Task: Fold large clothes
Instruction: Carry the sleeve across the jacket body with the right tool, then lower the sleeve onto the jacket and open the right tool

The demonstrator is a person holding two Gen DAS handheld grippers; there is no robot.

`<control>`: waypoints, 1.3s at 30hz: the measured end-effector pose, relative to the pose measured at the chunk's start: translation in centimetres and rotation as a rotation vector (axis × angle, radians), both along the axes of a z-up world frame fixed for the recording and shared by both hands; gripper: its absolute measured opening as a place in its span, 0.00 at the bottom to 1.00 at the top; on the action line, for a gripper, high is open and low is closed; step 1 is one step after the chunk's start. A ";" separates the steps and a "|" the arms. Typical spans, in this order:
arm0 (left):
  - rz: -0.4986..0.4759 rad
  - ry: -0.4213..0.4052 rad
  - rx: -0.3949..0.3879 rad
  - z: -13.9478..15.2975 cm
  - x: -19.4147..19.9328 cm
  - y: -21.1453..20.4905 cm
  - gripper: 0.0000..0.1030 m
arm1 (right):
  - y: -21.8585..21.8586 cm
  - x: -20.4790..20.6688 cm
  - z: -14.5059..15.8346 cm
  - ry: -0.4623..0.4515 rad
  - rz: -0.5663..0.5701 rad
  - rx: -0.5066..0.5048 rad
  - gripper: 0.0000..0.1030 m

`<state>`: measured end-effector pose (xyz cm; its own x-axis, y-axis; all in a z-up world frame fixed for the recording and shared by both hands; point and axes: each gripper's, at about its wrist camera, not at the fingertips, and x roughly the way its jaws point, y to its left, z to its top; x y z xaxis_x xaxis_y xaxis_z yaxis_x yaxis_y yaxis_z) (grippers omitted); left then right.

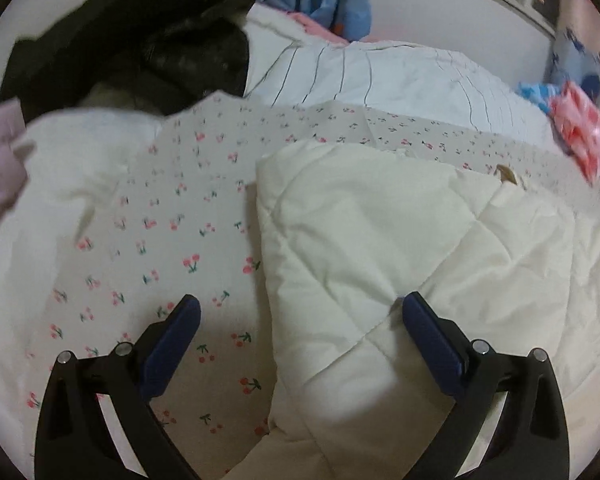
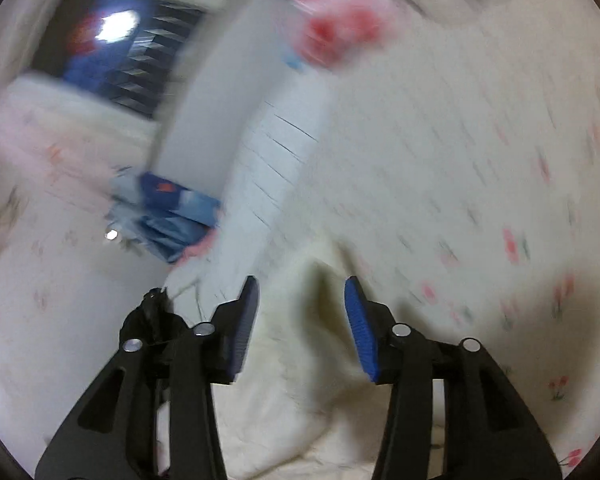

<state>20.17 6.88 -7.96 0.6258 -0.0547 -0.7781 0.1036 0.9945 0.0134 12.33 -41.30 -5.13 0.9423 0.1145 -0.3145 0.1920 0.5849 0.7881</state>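
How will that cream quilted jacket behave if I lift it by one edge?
The cream quilted jacket looks puffy and soft, so it would probably droop and unfold rather than stay flat. Its padding suggests it is light for its bulk. On the smooth cherry-print sheet it would likely slide if pushed.

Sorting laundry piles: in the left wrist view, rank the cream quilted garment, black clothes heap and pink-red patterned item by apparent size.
1. cream quilted garment, though nearest the camera, which inflates it.
2. black clothes heap.
3. pink-red patterned item, partly cut off at the frame edge.
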 end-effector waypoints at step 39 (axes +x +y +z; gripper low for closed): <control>-0.109 0.112 -0.351 4.0 -9.3 11.2 0.94 | 6.3 -0.5 4.1 0.367 0.319 -0.343 0.86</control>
